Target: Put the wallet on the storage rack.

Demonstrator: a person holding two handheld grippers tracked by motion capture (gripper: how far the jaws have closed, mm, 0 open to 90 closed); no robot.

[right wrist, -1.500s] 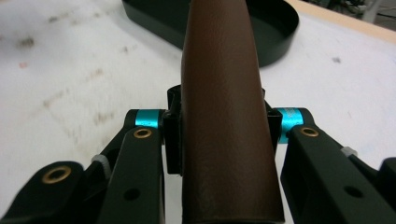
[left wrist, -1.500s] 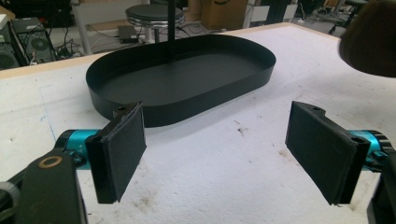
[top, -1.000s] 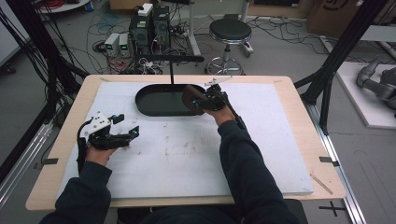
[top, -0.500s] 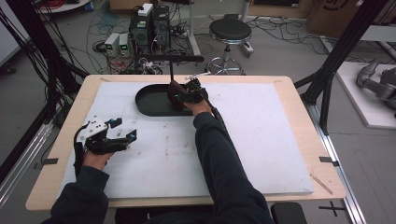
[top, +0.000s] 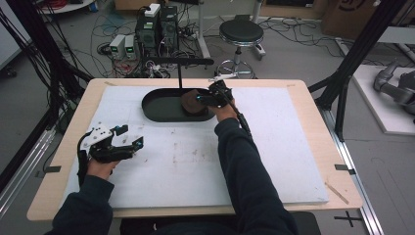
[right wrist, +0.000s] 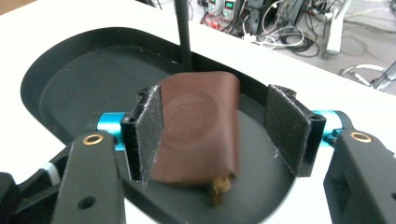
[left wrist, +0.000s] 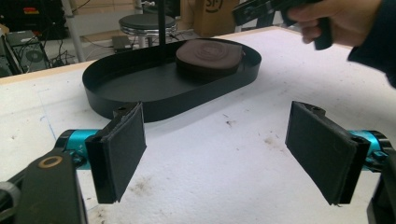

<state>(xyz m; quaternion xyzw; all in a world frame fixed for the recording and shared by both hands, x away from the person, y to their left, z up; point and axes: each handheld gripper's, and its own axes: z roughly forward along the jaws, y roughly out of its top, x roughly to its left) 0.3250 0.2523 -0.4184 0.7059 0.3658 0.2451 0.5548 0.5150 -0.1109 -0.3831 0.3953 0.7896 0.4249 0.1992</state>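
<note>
1. While the right gripper hangs over the black oval tray, its jaws stand apart on both sides of the brown leather pouch; they do not clamp it yet, as far as I can tell.
2. The pouch lies flat inside the tray, at its right end, near the thin black post.
3. I judge the pouch as light, soft and a little flexible, not fragile. Its smooth leather may slip, so the best hold is across the two long edges, near the middle.
4. The left gripper rests well apart on the white mat, jaws wide apart, holding nothing.
</note>
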